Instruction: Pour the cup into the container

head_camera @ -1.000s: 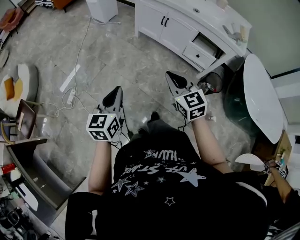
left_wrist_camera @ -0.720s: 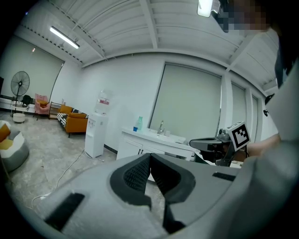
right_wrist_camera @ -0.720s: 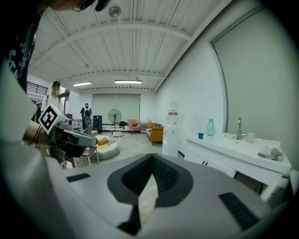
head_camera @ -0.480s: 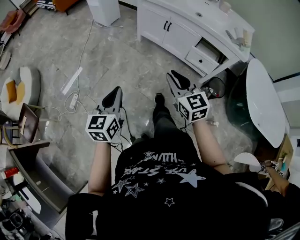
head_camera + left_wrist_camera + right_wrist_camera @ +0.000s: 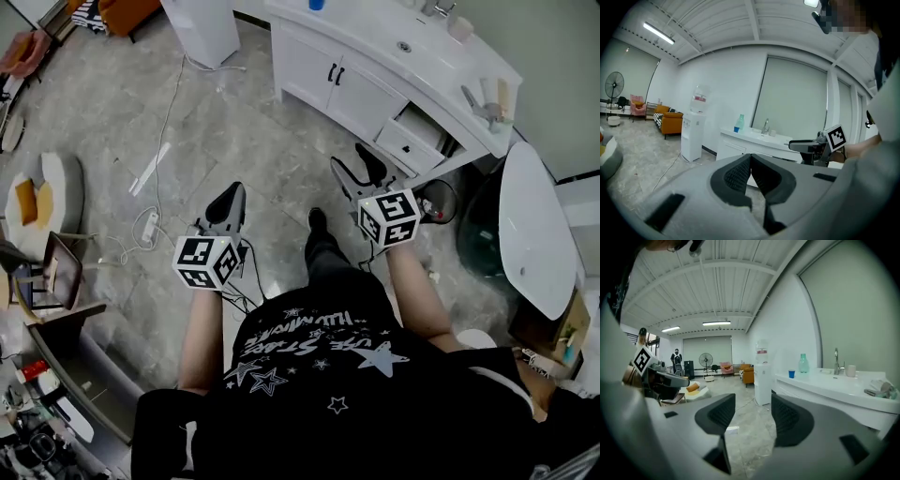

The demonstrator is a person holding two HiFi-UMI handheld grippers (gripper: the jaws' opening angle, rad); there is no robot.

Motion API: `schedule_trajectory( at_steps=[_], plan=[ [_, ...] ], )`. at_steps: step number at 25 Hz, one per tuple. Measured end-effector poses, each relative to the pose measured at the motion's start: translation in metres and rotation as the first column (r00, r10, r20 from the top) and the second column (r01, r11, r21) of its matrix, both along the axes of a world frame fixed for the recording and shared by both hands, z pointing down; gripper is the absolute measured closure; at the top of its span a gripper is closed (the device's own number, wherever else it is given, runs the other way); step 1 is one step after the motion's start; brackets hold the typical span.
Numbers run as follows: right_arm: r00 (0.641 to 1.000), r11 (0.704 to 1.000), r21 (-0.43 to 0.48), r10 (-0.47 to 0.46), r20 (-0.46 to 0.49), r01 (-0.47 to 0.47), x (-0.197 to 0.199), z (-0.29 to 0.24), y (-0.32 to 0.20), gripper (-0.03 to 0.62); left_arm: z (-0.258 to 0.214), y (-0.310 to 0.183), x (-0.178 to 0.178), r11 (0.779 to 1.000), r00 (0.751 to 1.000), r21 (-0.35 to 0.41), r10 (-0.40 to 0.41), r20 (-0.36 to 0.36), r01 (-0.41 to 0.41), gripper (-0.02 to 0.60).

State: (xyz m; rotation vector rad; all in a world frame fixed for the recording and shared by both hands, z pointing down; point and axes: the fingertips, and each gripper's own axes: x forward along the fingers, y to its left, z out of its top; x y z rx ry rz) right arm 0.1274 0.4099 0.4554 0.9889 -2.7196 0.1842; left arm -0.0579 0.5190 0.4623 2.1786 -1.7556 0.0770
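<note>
Head view: a person [image 5: 319, 375] in a black T-shirt w/ star print stands on the grey marble floor [image 5: 234, 122] and holds one gripper in each hand. Both point toward the long white sink cabinet [image 5: 375, 42].

The left gripper [image 5: 231, 193] is over bare floor. In the left gripper view its two black ribbed jaws are pressed together at the tips, w/ nothing between them.

The right gripper [image 5: 359, 170] is nearer to the cabinet, just before its open drawer. In the right gripper view its jaws stand clearly apart. They have just been opening, and between them there is only floor, so it holds nothing.

The small blue cup [image 5: 791, 374] stands upright on the cabinet top, at the end next to the white water dispenser [image 5: 762, 376]. It is just beside a pale green bottle [image 5: 803, 363], w/ the metal faucet [image 5: 836, 361] further along. The cup is well apart from both grippers, untouched.
</note>
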Motion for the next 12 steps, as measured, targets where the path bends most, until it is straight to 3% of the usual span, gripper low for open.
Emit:
schedule_trajectory(
  at_steps=[12],
  plan=[
    [0.998,0.996,-0.063,-0.063,0.015,0.064,-0.004,0.009,-0.184,0.313,-0.003,-0.166,-0.013,0.995,0.995,-0.024,-0.099,0.018,0.099,0.572]
  ],
)
